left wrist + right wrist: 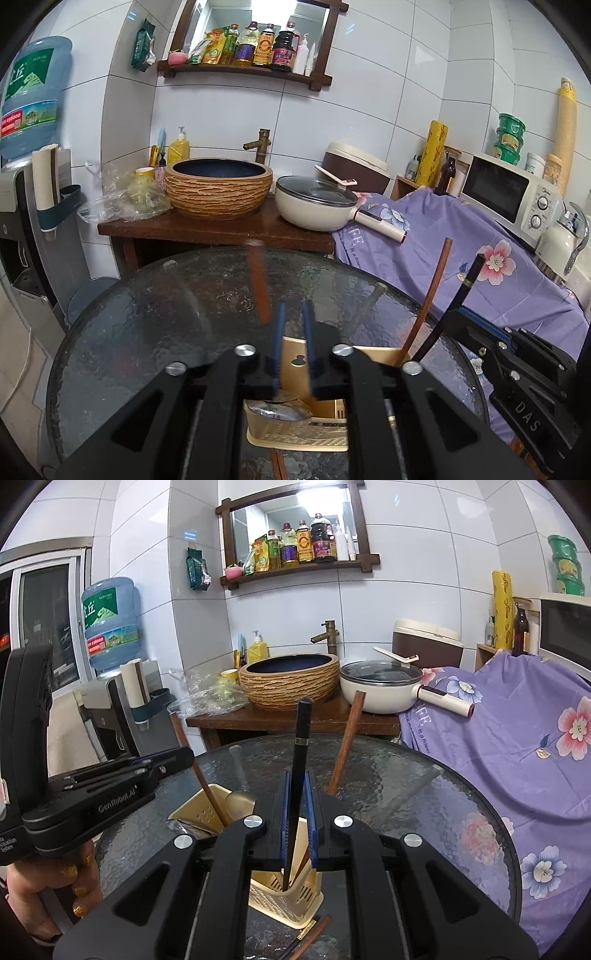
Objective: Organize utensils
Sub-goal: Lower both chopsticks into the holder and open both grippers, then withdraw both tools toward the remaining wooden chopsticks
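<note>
**Nearest.** The left gripper [293, 347] has its fingers [277, 350] a narrow gap apart, and nothing shows between them. The right gripper [297, 779] is clamped on a black chopstick [303, 723], which stands nearly upright with its lower end down inside the cream utensil holder [288, 893]. A hand [48, 886] grips the left tool's handle.

**Middle.** The holder stands on the glass table [406, 794], directly under both grippers. One brown chopstick [347, 738] leans out of its far side. A second brown chopstick [258, 280] sits just beside the left pads. Two loose chopsticks [310, 934] lie on the glass in front of the holder.

**Risks.**
- The second brown stick looks unsupported. It could tip outside the holder and strike the glass.
- The holder appears light. A sideways push from the gripped black stick could slide or topple it.
- The two grippers work close together, so a clash is possible.
- The loose pair could roll towards the table edge.

**Not determinable.**
- The second brown stick is smeared by blur, and its lower end is hidden.
- The gripper bodies cover most of the holder, so the compartment for each stick cannot be confirmed.
- A spoon [240, 797] shows only in part.
</note>
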{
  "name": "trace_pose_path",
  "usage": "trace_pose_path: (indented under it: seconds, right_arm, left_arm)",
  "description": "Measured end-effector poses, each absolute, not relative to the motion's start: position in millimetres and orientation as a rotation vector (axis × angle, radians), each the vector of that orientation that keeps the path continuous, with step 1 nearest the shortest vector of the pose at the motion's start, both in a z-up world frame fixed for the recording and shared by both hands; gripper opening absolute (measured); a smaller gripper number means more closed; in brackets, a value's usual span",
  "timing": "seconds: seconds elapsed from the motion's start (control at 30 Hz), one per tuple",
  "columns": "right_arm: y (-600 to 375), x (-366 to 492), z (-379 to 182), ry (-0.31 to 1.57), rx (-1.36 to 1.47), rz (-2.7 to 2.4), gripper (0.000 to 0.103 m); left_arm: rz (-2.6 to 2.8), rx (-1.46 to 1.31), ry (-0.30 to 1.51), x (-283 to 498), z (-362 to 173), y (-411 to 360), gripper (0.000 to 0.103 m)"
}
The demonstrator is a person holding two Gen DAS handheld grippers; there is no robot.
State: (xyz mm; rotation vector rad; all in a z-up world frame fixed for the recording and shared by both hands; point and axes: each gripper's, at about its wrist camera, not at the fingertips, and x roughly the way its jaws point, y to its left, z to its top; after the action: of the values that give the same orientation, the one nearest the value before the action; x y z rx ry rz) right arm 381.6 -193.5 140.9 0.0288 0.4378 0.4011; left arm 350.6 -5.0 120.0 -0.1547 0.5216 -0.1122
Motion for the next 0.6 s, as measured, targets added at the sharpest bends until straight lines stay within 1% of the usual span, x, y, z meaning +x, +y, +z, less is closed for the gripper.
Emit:
trace_pose_path:
  seconds: [0.03, 0.07, 0.1, 0.13, 0.17, 0.2, 0.27, 0.3, 0.33, 0.37, 0.47, 0.6]
  right_arm:
    - [-196.0, 380.1, 140.9, 0.434, 0.032, 0.401, 0.012]
    - [-198.3, 377.8, 140.9, 0.433, 0.039, 0.404, 0.023]
    - [-200.3, 375.2, 140.9, 0.43, 0.047, 0.408, 0.03]
    - [-203.5, 370.8, 140.7, 0.422, 0.055, 0.408, 0.045]
    - [-207.5, 364.5, 140.7, 0.407, 0.066, 0.405, 0.051]
    - [-210.5, 357.8, 140.5, 0.397, 0.073, 0.404, 0.051]
    - [-216.4, 342.7, 135.8, 0.4, 0.075, 0.414, 0.052]
    - [-218.3, 337.4, 132.5, 0.408, 0.077, 0.418, 0.053]
    - [-220.8, 329.9, 126.2, 0.423, 0.08, 0.424, 0.056]
    - [-222.4, 323.3, 117.8, 0.447, 0.078, 0.439, 0.058]
    - [-220.4, 309.9, 89.0, 0.523, 0.037, 0.45, 0.059]
    - [-207.2, 300.1, 36.2, 0.643, -0.082, 0.415, 0.059]
  left_arm:
    - [-0.113, -0.156, 0.517, 348.1, 120.4, -4.6, 0.034]
    - [-0.114, -0.16, 0.508, 344.4, 121.2, -3.7, 0.045]
    - [-0.114, -0.163, 0.499, 340.4, 121.6, -3.1, 0.047]
    - [-0.116, -0.163, 0.494, 336.5, 122.0, -2.4, 0.049]
    - [-0.12, -0.16, 0.491, 330.0, 121.8, -1.1, 0.052]
    - [-0.121, -0.159, 0.487, 324.0, 120.8, -0.7, 0.055]
    - [-0.111, -0.16, 0.475, 306.9, 117.4, 3.2, 0.068]
    - [-0.1, -0.16, 0.469, 297.6, 114.6, 5.1, 0.07]
    - [-0.092, -0.157, 0.468, 290.0, 111.4, 6.7, 0.074]
    - [-0.086, -0.153, 0.471, 284.1, 108.1, 8.0, 0.076]
    - [-0.046, -0.129, 0.517, 266.9, 86.9, 13.5, 0.076]
    - [-0.024, -0.061, 0.661, 261.0, 41.4, 11.6, 0.074]
